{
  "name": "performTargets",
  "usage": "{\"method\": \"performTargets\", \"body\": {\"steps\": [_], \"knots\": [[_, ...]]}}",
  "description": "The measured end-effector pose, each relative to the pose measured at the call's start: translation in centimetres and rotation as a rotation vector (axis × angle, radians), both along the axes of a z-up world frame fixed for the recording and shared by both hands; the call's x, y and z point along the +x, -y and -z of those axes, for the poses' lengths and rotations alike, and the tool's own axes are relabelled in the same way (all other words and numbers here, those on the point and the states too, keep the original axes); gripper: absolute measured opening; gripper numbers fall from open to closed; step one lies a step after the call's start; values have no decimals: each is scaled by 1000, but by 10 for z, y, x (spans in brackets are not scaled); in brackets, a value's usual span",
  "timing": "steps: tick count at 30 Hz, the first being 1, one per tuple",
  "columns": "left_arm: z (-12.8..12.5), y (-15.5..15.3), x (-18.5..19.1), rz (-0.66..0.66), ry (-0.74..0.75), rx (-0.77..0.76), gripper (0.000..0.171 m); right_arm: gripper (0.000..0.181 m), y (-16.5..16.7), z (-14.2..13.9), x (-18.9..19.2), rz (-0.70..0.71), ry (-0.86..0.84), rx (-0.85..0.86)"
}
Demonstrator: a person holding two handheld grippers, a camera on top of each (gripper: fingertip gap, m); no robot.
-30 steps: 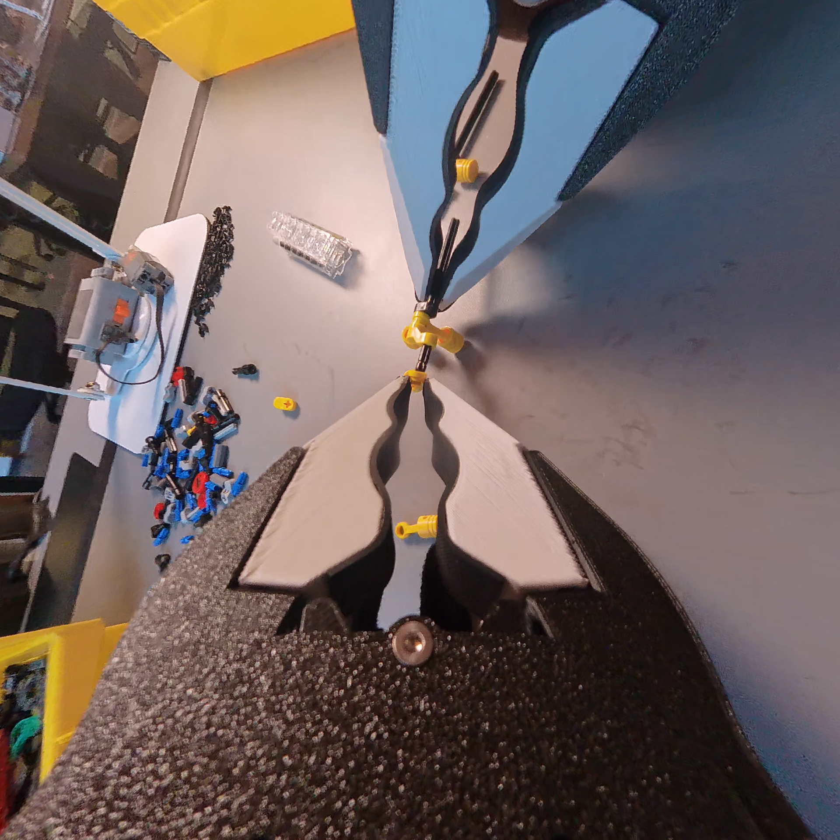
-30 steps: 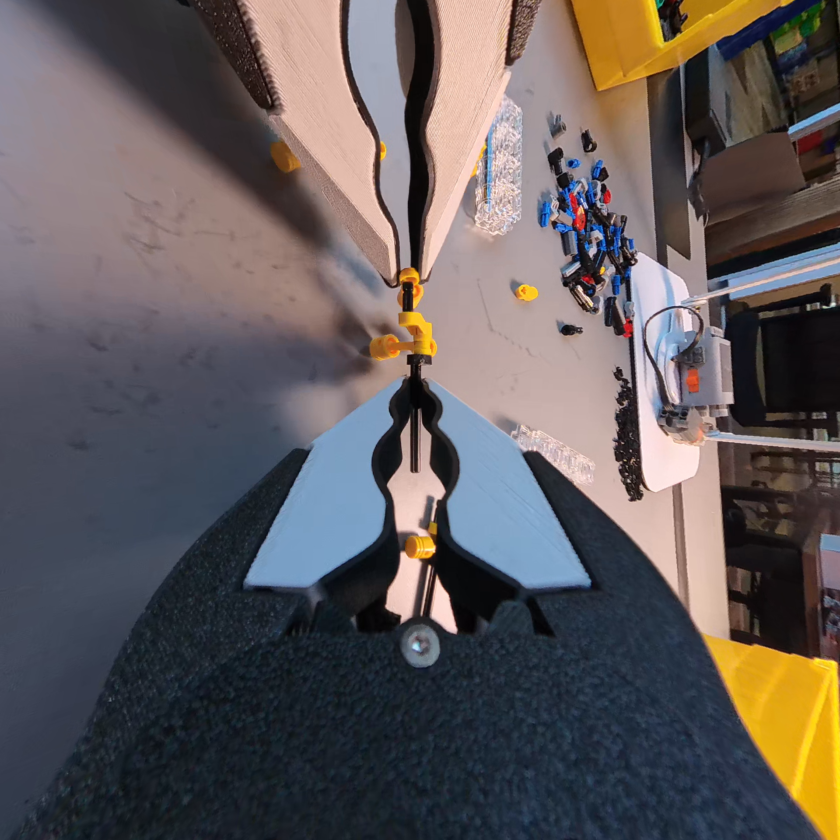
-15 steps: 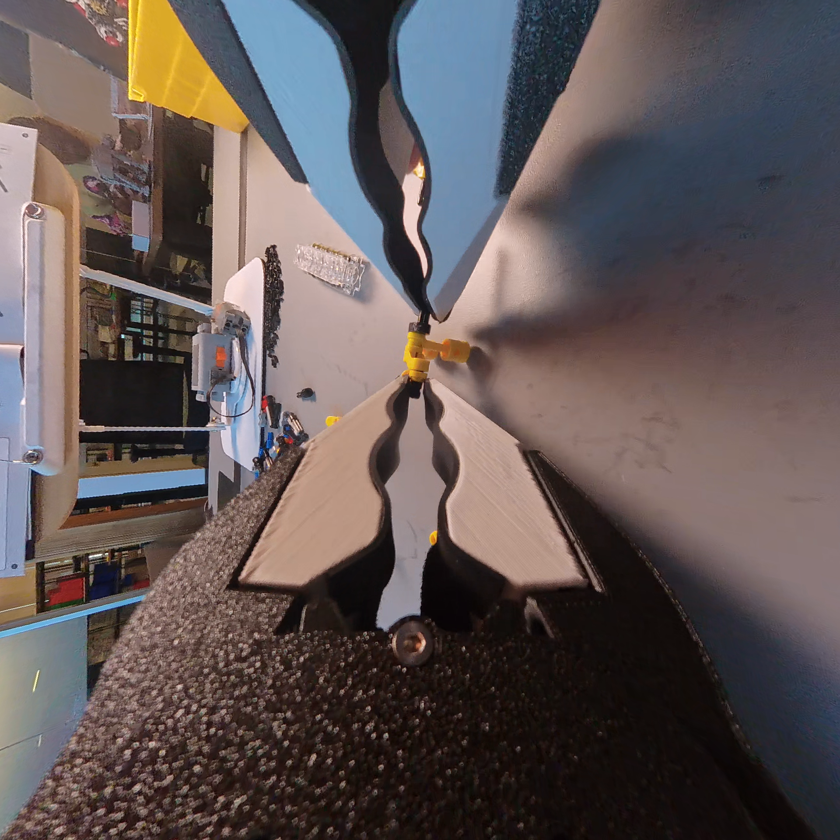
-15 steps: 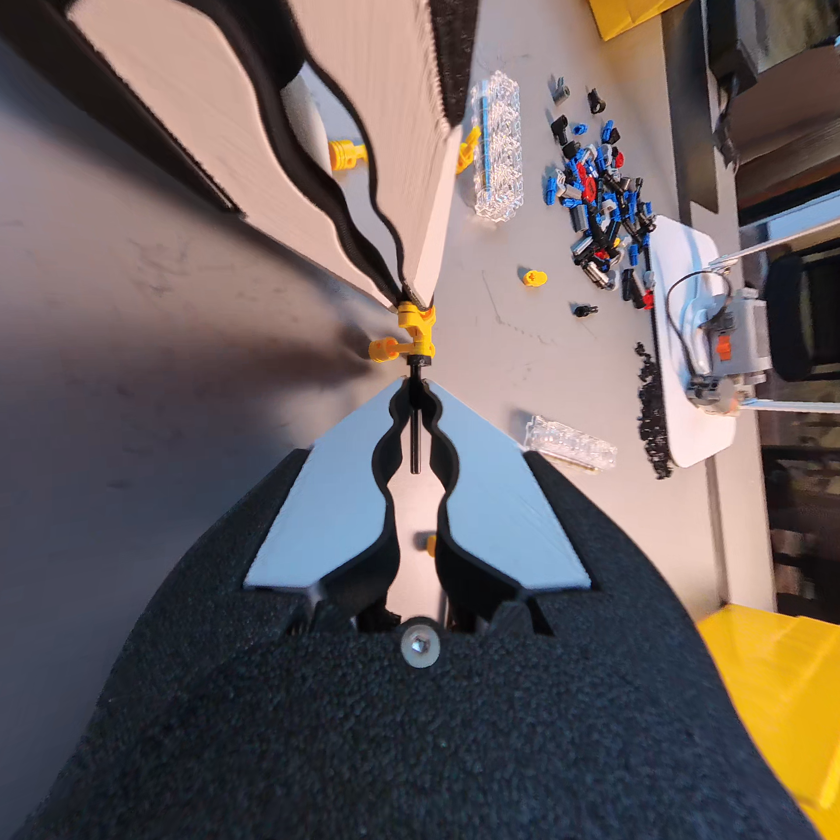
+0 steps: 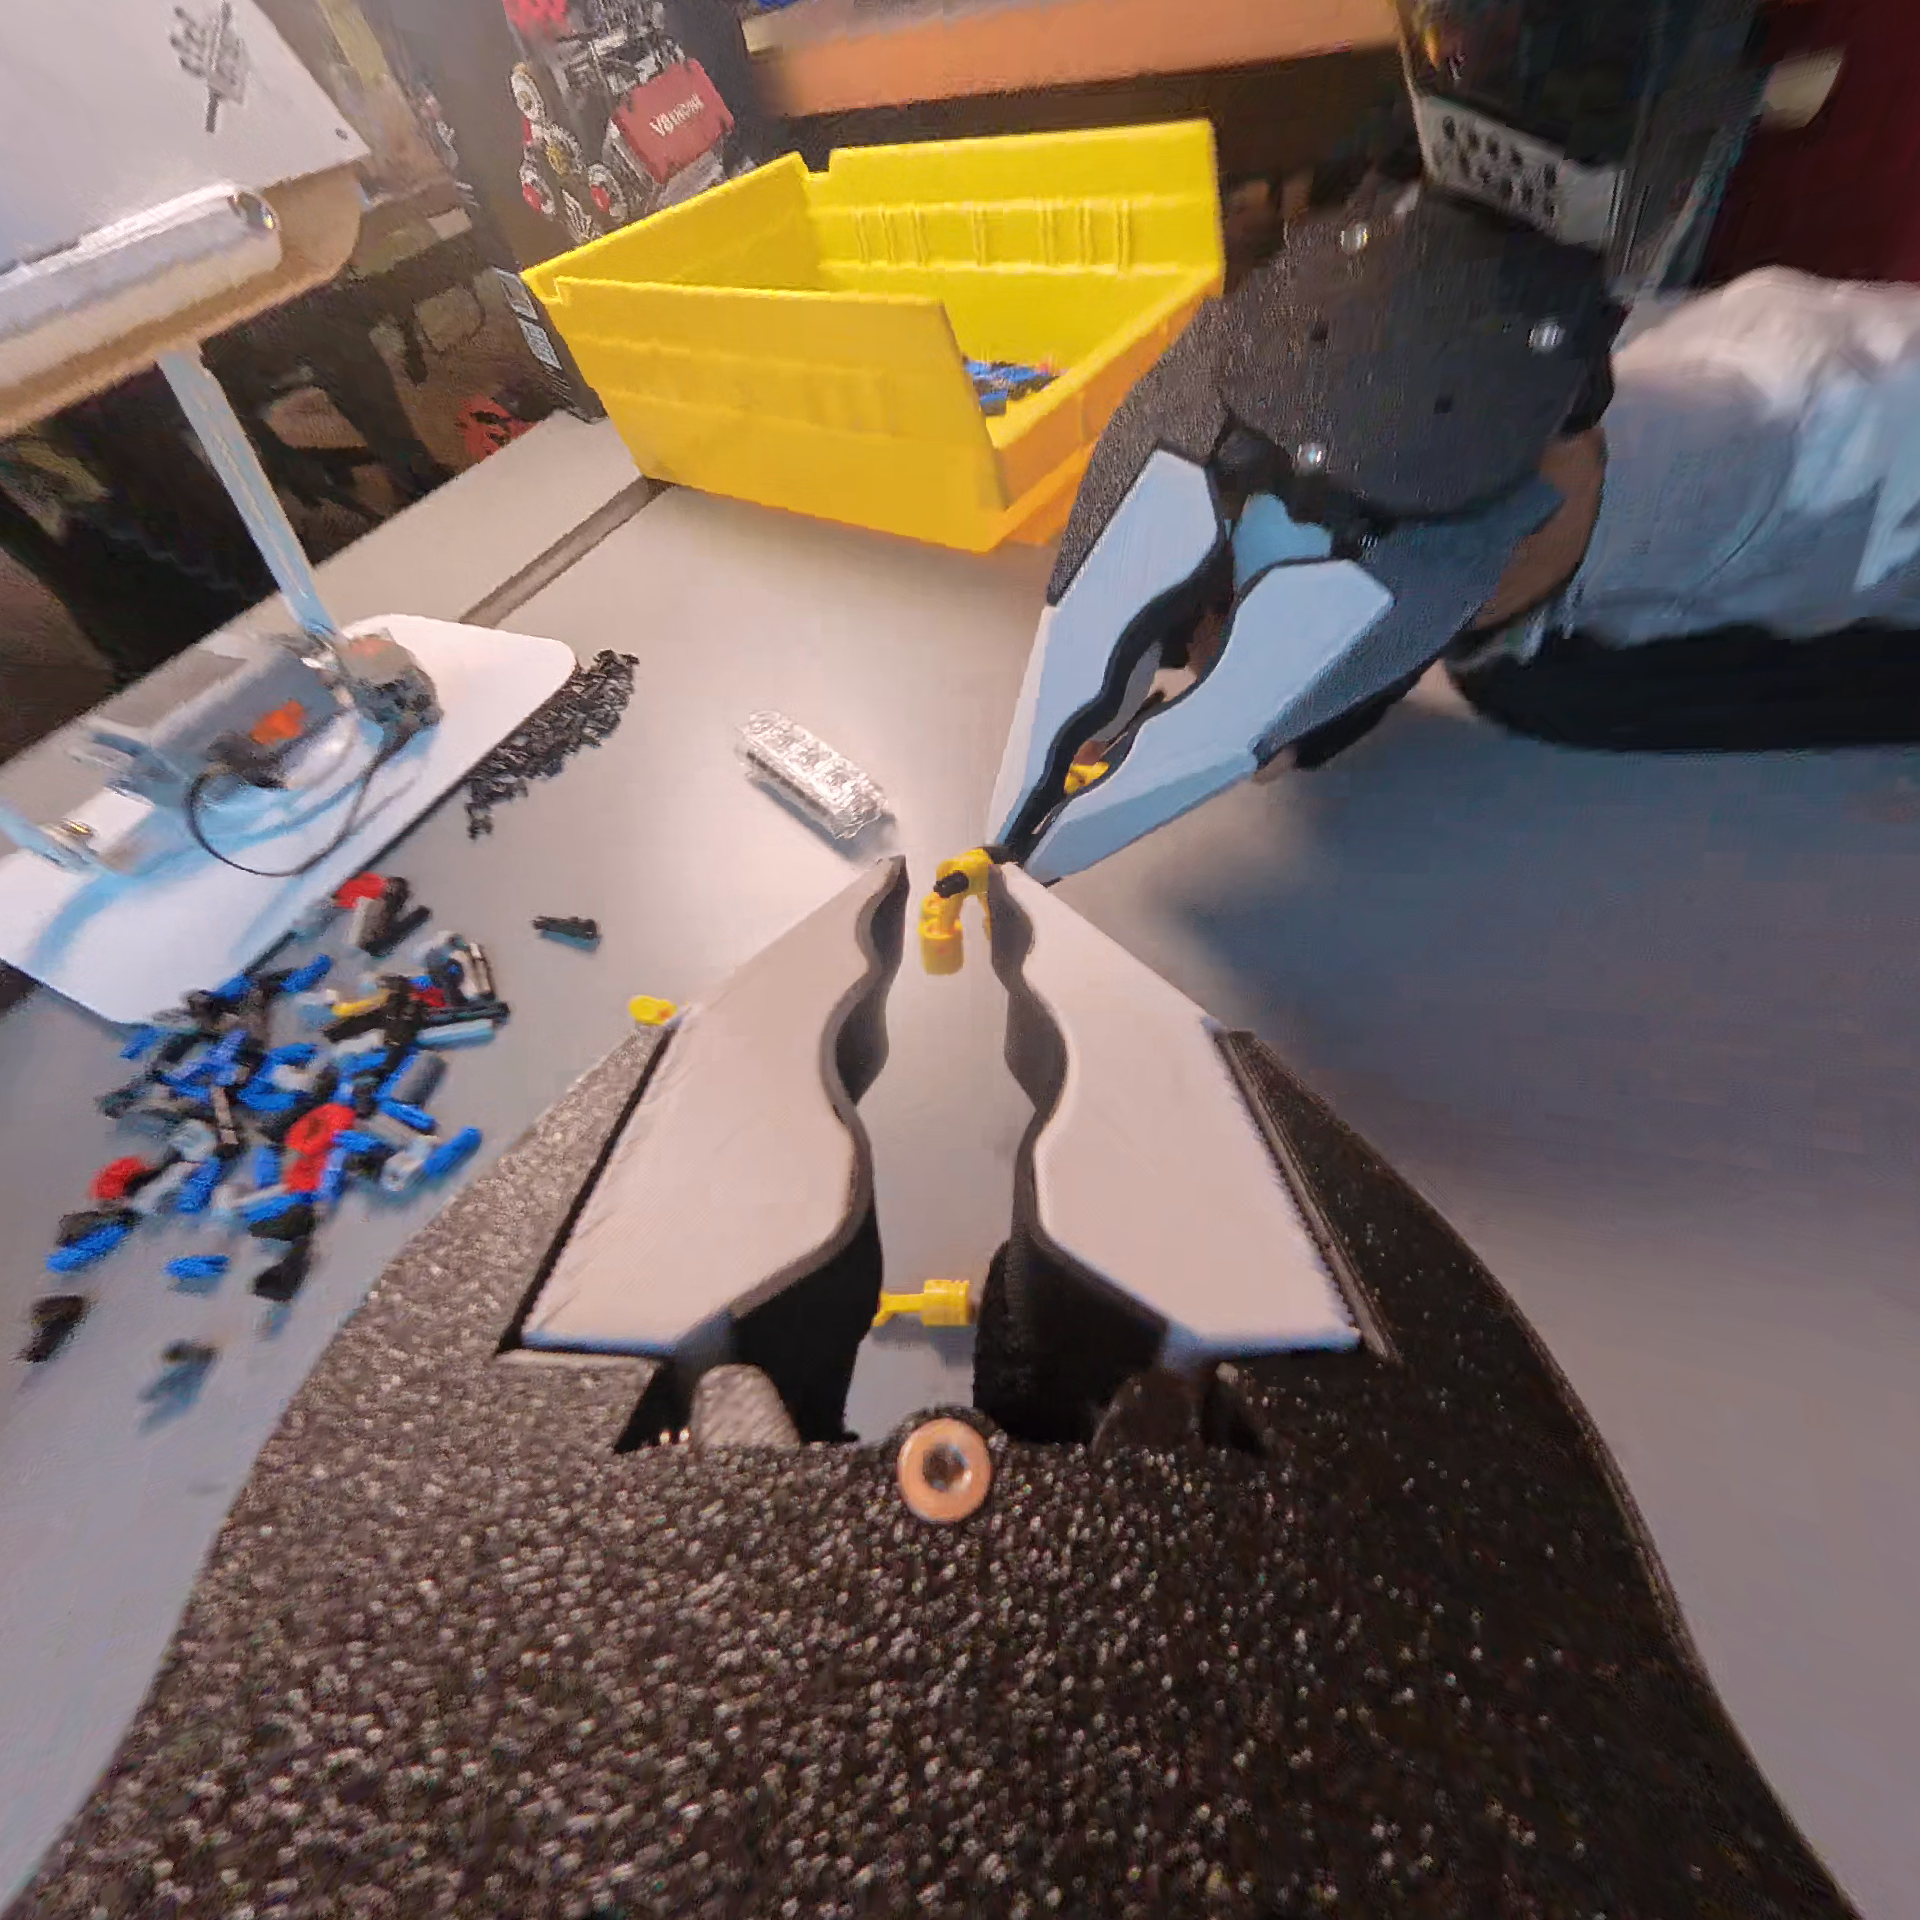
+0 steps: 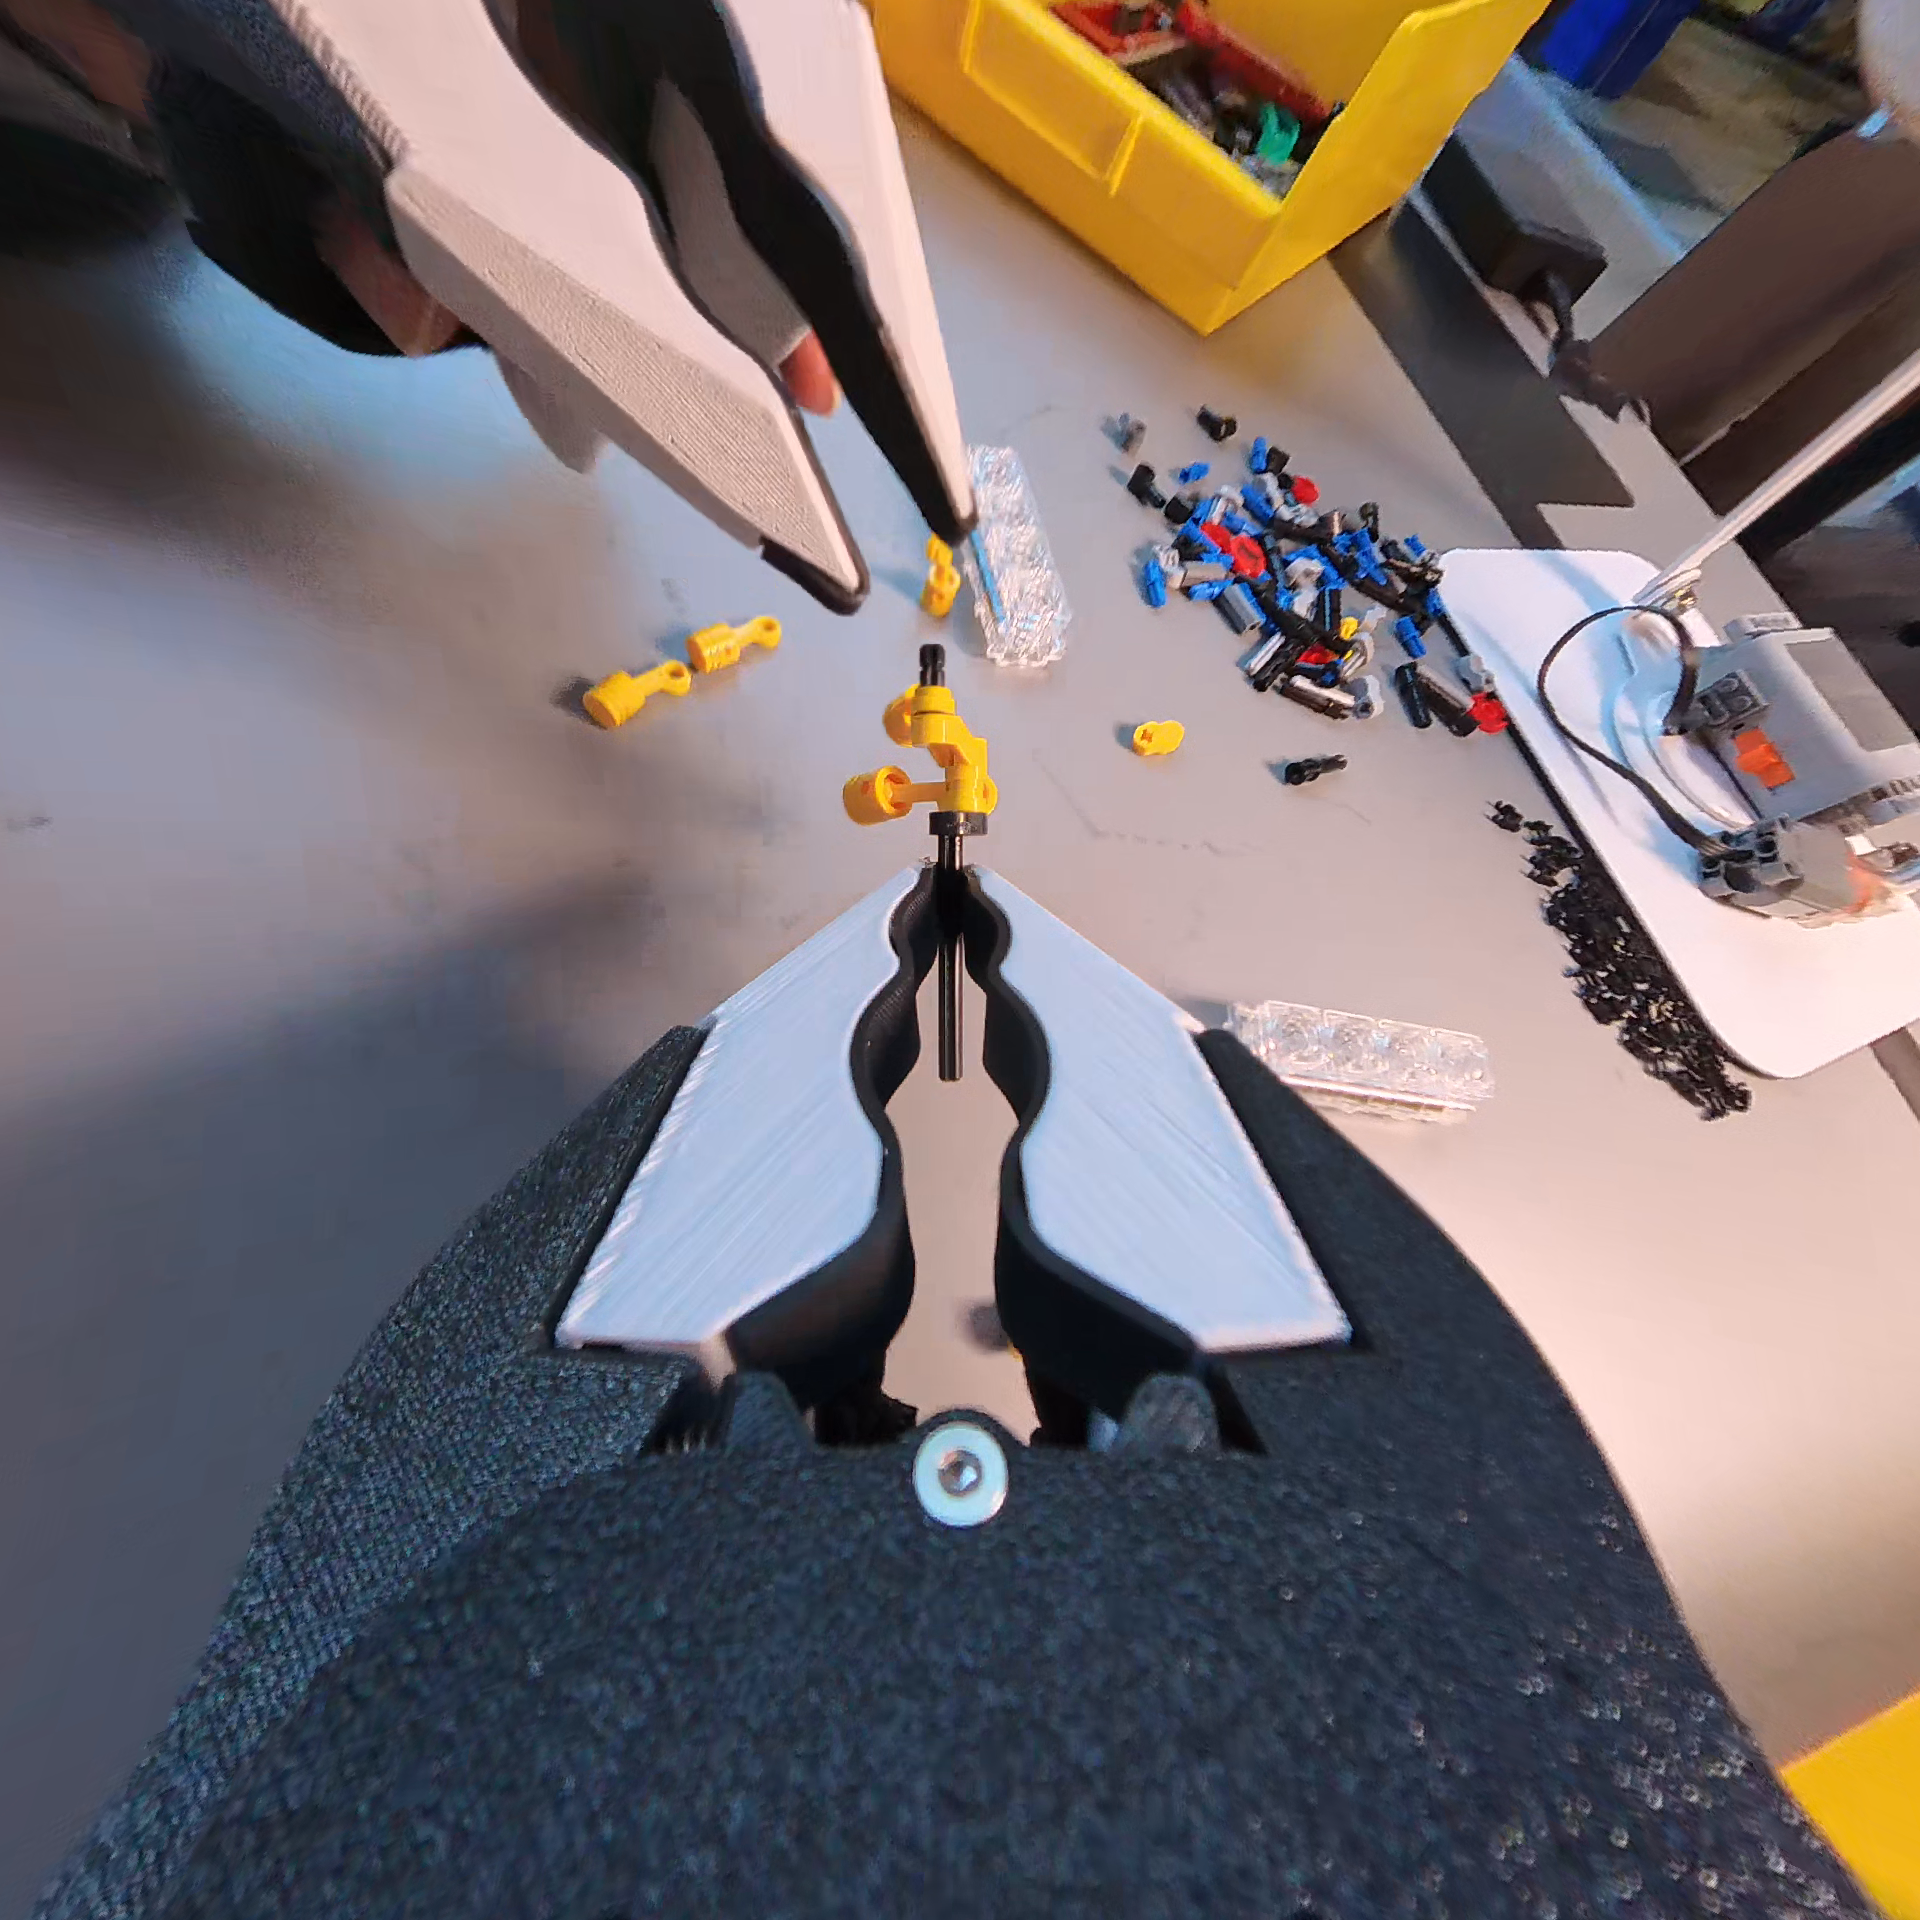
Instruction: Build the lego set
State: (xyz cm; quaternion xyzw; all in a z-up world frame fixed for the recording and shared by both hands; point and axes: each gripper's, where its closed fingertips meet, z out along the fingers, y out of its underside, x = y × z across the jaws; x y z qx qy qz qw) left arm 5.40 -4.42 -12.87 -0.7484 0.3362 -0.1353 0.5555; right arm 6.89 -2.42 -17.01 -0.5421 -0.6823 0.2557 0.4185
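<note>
Lego set, part-built: its working sub-assembly, a black axle (image 6: pixel 948 966) carrying the yellow connectors (image 6: pixel 935 764), is held above the table (image 6: pixel 312 935), well clear of the loose stock.

- One yellow bin (image 6: pixel 1195 208) of spare parts stands at the far edge, within reach but out of the work zone.
- One white plate (image 6: pixel 1683 935) carries the grey motor unit (image 6: pixel 1787 748). I judge it parked for a later step.
- Right claw (image 6: pixel 943 878): clenched on the axle's lower shank, so the connector end stays exposed for fitting.
- Left claw (image 6: pixel 904 561): released and holding nothing, tips just beyond the axle's free end.
- Clear bricks: two, one beside the left claw (image 6: pixel 1013 556) and one by the right claw (image 6: pixel 1361 1060).
- One mixed heap of blue, black, red and grey parts (image 6: pixel 1299 582); one heap of black pins (image 6: pixel 1621 956). Neither is countable.
- Loose yellow pieces: four counted, namely two lying together (image 6: pixel 681 670), one under the left claw (image 6: pixel 940 582) and one small (image 6: pixel 1156 738).
- One stray black pin (image 6: pixel 1314 769).
</note>
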Motion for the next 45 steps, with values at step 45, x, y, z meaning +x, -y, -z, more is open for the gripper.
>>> {"method": "performTargets", "body": {"steps": [45], "knots": [[62, 27, -64, -9, -52, -446, 13, 3, -31, -52, 14, 87, -317, -296]]}}
